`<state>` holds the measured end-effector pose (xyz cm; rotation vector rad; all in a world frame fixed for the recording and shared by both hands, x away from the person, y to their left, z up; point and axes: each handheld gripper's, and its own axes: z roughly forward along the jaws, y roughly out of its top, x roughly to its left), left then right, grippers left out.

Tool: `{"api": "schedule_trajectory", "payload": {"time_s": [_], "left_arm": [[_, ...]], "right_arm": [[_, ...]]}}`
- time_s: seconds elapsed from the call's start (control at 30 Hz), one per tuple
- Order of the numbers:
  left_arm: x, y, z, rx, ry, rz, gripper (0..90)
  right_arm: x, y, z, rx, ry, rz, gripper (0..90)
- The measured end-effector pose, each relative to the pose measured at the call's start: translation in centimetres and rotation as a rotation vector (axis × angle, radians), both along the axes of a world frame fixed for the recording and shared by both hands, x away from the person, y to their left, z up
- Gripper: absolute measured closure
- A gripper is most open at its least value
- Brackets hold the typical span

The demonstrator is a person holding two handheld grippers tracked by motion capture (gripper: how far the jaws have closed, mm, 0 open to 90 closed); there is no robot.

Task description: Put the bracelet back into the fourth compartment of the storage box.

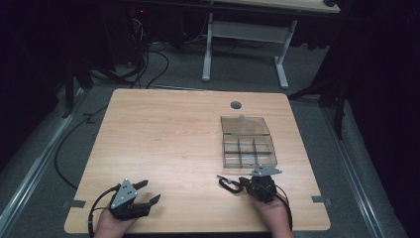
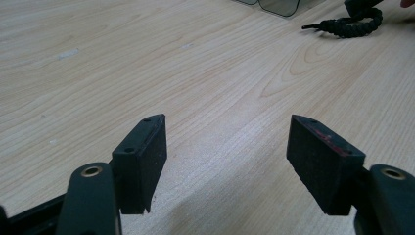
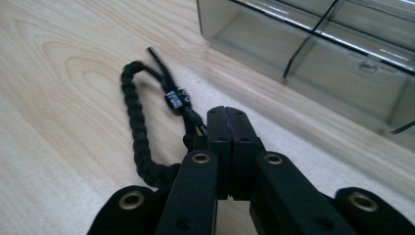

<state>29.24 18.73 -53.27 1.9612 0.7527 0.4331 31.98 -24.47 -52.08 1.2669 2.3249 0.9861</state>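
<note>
My right gripper (image 3: 228,115) has its jaws pressed flat together, pad against pad, low over the table (image 1: 163,134); a black braided cord loop (image 3: 139,132) lies on the wood just beside them, its near end running under the jaws, so I cannot tell whether any of it is pinched; seen from above, the loop (image 1: 229,184) sits to the left of that gripper (image 1: 246,183), near the front edge; just beyond it stands a clear plastic box (image 1: 247,147) with divided compartments, its lid (image 1: 245,125) raised at the back; my left gripper (image 2: 227,156) rests well apart at the table's near left corner (image 1: 147,192), jaws spread wide with only bare wood between the pads.
</note>
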Motion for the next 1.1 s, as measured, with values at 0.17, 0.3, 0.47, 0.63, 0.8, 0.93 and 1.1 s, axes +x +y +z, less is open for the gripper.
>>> {"api": "schedule_trajectory", "payload": {"time_s": [0.17, 0.3, 0.47, 0.63, 0.8, 0.93, 1.1], "left_arm": [[-0.1, 0.0, 0.0, 0.000, -0.005, -0.006, 31.7], [-0.1, 0.1, 0.0, -0.003, -0.006, -0.012, 31.7], [-0.2, 0.1, 0.0, -0.003, -0.011, -0.016, 31.9], [-0.2, 0.0, 0.0, 0.003, -0.013, -0.025, 32.0], [-0.1, 0.1, 0.0, -0.003, -0.004, -0.029, 31.9], [-0.2, 0.1, 0.0, -0.006, -0.006, -0.034, 31.9], [-0.2, 0.2, 0.0, -0.015, -0.005, -0.035, 31.8]], "right_arm": [[-0.9, 0.2, 0.2, -0.001, 0.010, 0.009, 89.9], [-1.2, 0.3, 0.4, -0.012, 0.009, 0.010, 89.5], [-0.9, 0.1, 0.7, -0.036, 0.032, -0.006, 87.5], [0.0, -0.3, 1.3, -0.061, 0.111, -0.022, 85.2], [0.7, -0.4, 1.9, -0.097, 0.146, -0.020, 84.2], [1.4, -0.3, 2.3, -0.119, 0.198, -0.033, 84.0], [2.0, -0.1, 2.7, -0.140, 0.249, -0.037, 84.0]]}}
